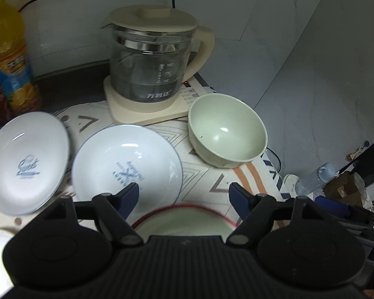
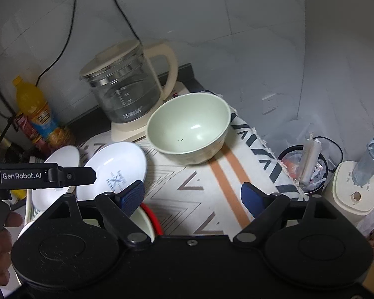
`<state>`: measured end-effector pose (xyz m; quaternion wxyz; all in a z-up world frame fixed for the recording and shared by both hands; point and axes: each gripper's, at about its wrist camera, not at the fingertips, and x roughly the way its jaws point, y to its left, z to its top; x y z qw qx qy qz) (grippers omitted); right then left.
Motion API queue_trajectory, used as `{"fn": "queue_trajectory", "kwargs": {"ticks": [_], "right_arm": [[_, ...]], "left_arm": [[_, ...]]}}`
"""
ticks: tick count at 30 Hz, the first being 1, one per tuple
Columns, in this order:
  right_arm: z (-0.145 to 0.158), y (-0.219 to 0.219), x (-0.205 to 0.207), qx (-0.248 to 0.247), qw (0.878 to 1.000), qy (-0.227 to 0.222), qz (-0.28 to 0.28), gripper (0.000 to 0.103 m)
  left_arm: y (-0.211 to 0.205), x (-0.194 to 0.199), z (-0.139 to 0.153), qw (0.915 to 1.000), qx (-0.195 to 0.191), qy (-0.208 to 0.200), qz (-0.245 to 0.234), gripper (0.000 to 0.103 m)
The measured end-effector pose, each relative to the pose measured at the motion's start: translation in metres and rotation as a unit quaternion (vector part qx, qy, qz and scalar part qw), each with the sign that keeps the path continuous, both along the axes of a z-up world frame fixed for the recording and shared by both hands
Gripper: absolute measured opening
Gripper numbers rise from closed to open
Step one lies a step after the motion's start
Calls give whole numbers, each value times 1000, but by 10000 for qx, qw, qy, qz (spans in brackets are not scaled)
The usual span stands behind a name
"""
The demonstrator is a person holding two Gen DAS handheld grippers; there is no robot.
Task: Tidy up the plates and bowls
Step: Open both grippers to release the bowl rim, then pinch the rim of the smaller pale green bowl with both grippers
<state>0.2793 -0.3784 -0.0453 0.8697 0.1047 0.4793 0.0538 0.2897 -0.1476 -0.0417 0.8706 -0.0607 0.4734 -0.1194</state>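
Note:
A pale green bowl stands upright on the patterned cloth, ahead of both grippers. Two white plates with blue lettering lie to its left: the nearer plate and a farther plate, partly hidden in the right wrist view. A red-rimmed bowl sits close under the grippers. My left gripper is open above that bowl's far rim, with nothing between the pads. My right gripper is open over bare cloth, the red-rimmed bowl just beside its left pad.
A glass kettle on a cream base stands behind the bowls. Drink bottles stand at the back left. The cloth's right edge drops to a bin and a white appliance. A person's hand is at the left.

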Motion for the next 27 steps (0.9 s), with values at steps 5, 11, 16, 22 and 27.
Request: {"fn": "queue_trajectory", "kwargs": {"ticks": [5,11,16,22,27], "right_arm": [[-10,-5,17,77,9999,54,-124,80],[-21,-6,42,110,9996,121,-246,72],[-33,-6,63,65,9990,214,-385,67],[-48,-4,85,144,9977,408,-513,54],[-59,-1,100,90,9968,557,-569,47]], "left_arm": [[-11,23,-5,10000,0,-67,-69,77],[-22,52,-17,10000,-26,-4,-95,74],[-28,73,-28,10000,38,19,-71,71],[-35,96,-42,9998,68,177,-56,62],[-44,109,-56,9992,106,365,-106,51]]}}
